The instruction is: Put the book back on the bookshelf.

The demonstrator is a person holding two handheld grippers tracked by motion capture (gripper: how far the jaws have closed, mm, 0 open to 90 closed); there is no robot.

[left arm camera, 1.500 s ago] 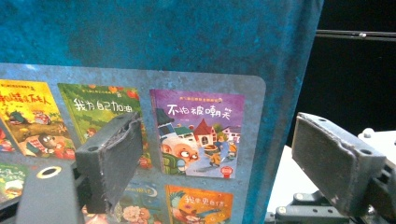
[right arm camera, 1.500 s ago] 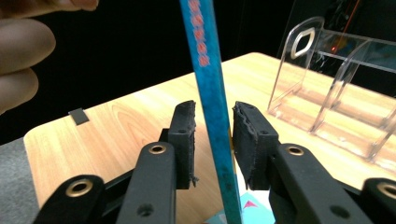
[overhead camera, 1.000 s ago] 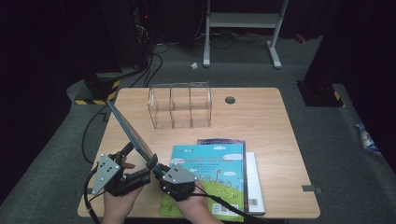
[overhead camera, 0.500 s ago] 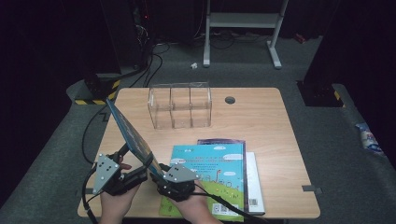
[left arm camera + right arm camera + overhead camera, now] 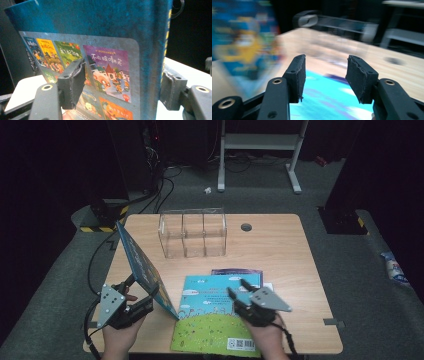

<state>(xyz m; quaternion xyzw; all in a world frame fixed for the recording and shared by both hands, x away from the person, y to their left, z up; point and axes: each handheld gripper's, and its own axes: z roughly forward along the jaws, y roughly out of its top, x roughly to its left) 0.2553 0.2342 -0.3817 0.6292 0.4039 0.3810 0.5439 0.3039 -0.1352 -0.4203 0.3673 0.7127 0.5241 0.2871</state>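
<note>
1. Two black jaws of our left gripper (image 5: 117, 87) stand wide apart around a blue book (image 5: 100, 50). One pad sits in front of its back cover, the other beside its spine edge. We cannot tell whether either pad presses, so we cannot say the book is held.
2. From above, that blue book (image 5: 142, 270) stands tilted on the near left of the table (image 5: 280, 250), its low corner by the left gripper (image 5: 137, 302), its top leaning away to the far left.
3. To do this step well, we judge the pads should close square on the cover near the spine, then lift slowly, since a tall thin book will swing from a low grip.
4. Our right gripper (image 5: 325, 77) is open and empty, hovering over a flat green book (image 5: 220, 320) and touching nothing that we can see; its view is blurred.
5. Under the green book lies a purple book (image 5: 237, 271), only its far edge showing.
6. Beyond stands a clear divided box (image 5: 192, 232), empty as far as we can tell and well apart from the books.
7. If the book is meant for that box, which is only our guess, its dividers and the right gripper (image 5: 252, 300) nearby are what the swinging cover could strike.
</note>
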